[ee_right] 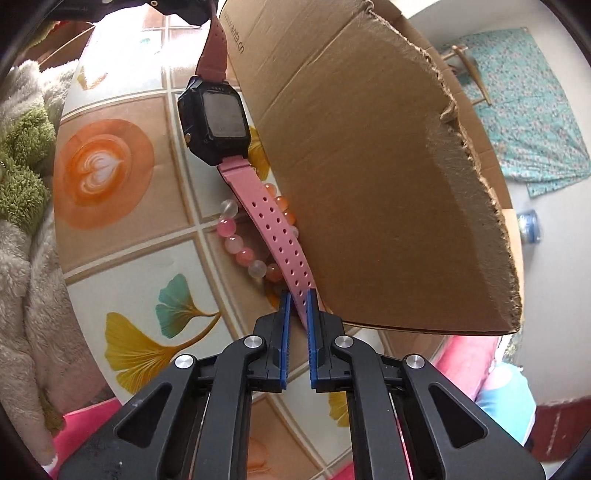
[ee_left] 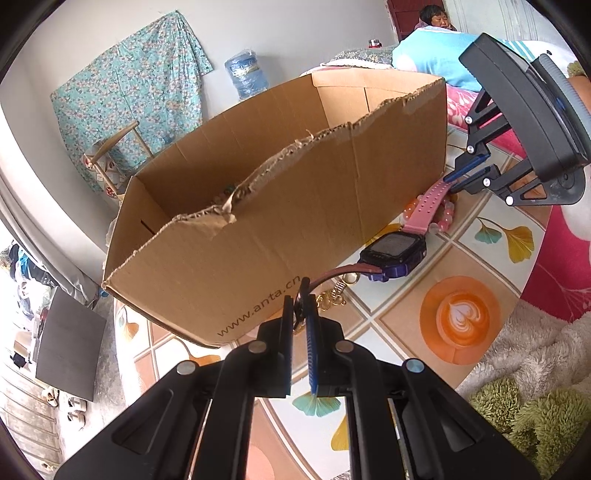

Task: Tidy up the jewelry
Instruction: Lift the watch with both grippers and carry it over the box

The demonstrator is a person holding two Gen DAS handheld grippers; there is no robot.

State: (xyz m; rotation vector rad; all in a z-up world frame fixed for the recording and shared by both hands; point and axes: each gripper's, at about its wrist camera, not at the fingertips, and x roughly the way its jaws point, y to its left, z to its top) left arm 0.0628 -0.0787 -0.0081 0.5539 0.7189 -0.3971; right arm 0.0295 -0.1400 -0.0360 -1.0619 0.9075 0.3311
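Observation:
A smartwatch with a dark square face and pink strap hangs between both grippers, just off the patterned tabletop. My left gripper is shut on the shaded strap end near the box front. My right gripper is shut on the perforated pink strap end; in the left wrist view the right gripper shows beside the box's right corner. A pink and white bead bracelet lies on the table under the strap. A gold chain piece lies beneath the watch. The torn cardboard box stands alongside.
Fluffy white and green blankets border the table's edge, with pink bedding behind. A person sits far back. A water jug and a floral cloth stand by the wall. A dark panel is on the floor.

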